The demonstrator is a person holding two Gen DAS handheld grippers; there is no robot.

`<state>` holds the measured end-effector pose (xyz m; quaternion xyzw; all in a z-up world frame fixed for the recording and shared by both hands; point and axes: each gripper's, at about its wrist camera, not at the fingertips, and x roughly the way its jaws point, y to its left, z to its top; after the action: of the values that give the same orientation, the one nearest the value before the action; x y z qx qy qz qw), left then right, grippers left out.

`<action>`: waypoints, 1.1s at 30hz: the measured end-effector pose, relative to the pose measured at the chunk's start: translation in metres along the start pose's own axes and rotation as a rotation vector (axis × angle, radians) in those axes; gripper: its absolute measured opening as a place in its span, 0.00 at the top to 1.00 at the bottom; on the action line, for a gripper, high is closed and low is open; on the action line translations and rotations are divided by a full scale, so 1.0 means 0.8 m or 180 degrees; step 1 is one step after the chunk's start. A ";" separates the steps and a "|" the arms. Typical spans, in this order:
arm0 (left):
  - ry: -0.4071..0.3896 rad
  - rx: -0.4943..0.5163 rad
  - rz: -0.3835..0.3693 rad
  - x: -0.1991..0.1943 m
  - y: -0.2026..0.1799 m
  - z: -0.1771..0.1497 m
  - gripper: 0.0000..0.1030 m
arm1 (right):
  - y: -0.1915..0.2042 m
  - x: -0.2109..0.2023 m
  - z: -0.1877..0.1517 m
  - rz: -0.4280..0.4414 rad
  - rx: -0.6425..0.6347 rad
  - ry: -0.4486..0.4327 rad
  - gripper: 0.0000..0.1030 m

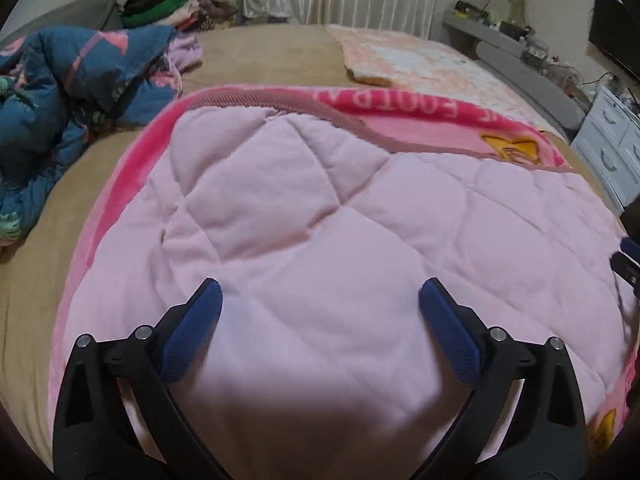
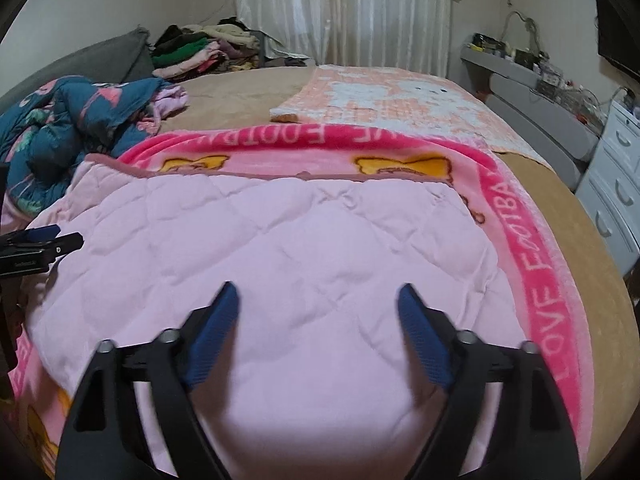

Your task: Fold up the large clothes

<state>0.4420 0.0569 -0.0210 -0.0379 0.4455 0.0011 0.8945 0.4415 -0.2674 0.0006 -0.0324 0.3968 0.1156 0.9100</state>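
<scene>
From the left wrist: the left gripper [image 1: 320, 300] hangs with its jaws spread wide and nothing between them, tilted down over the pale quilted side of the pink blanket [image 1: 312, 216], which lies folded on the tan bed [image 1: 256, 56]. The folded layer stops short of the printed layer under it, leaving a pink border [image 1: 400, 104] along the far edge. The likely trouble is this mismatch: another fold made on uneven edges would come out skewed, and the thick fleece could spring back once released. A rumpled blue duvet [image 1: 60, 92] sits near the blanket's left side (close enough to be caught in a careless pinch).

From the right wrist: the right gripper [image 2: 318, 304] is likewise wide open and empty above the same blanket [image 2: 288, 240]; the tip of the left gripper [image 2: 40, 240] shows at the left edge. Here the blanket's long axis appears to run side to side across the bed, its lettered border [image 2: 536, 280] curving down the right side. A peach throw [image 2: 400, 96] lies just beyond it.
</scene>
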 end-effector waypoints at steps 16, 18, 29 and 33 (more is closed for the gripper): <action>0.0134 -0.0245 -0.0033 0.060 0.025 0.025 0.08 | -0.032 0.088 0.015 -0.0151 0.0420 0.0548 0.04; 0.0119 -0.0240 -0.0019 0.059 0.024 0.025 0.08 | -0.034 0.089 0.015 -0.0156 0.0449 0.0568 0.04; 0.0005 -0.0208 0.0015 0.019 0.024 0.010 0.08 | -0.039 0.032 0.004 -0.0067 0.0558 0.0416 0.04; -0.0085 -0.0237 -0.0026 -0.006 0.026 0.000 0.08 | -0.048 0.002 -0.002 0.0104 0.0766 0.0418 0.04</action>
<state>0.4386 0.0776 -0.0188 -0.0730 0.4331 0.0146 0.8983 0.4505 -0.3044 -0.0032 0.0759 0.4670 0.0796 0.8774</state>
